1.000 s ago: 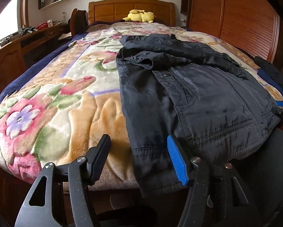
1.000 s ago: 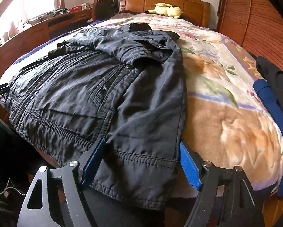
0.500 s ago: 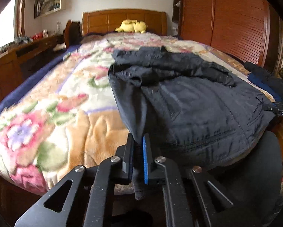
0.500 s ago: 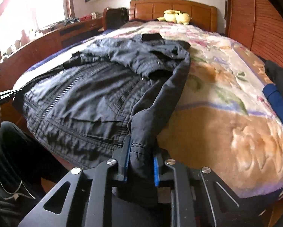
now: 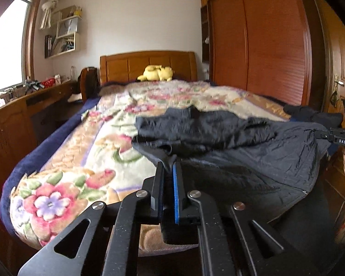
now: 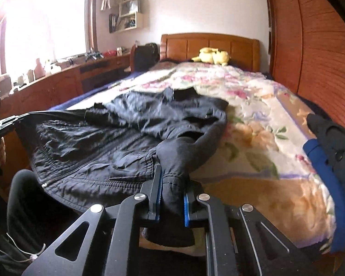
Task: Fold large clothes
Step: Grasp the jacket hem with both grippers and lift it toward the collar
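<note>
A large black jacket (image 5: pixel 230 142) lies across the floral blanket (image 5: pixel 85 151) on the bed; it also shows in the right wrist view (image 6: pixel 117 142). My left gripper (image 5: pixel 167 168) is shut on the jacket's left hem corner, lifted off the bed's foot. My right gripper (image 6: pixel 171 172) is shut on the jacket's right hem corner, bunched between the blue pads (image 6: pixel 186 209). The hem hangs stretched between both grippers. The right gripper shows at the far right of the left wrist view (image 5: pixel 340 135); the left gripper shows at the left edge of the right wrist view (image 6: pixel 4 124).
A yellow plush toy (image 5: pixel 156 73) sits by the wooden headboard (image 5: pixel 147 65). A wooden desk (image 5: pixel 22 115) runs along the left. A wardrobe (image 5: pixel 260 46) stands on the right. Dark and blue clothes (image 6: pixel 331 147) lie on the bed's right edge.
Both grippers closed on the jacket's hem corners and have lifted them up, raising the hem off the bed. The views now sit higher and tilt up.
</note>
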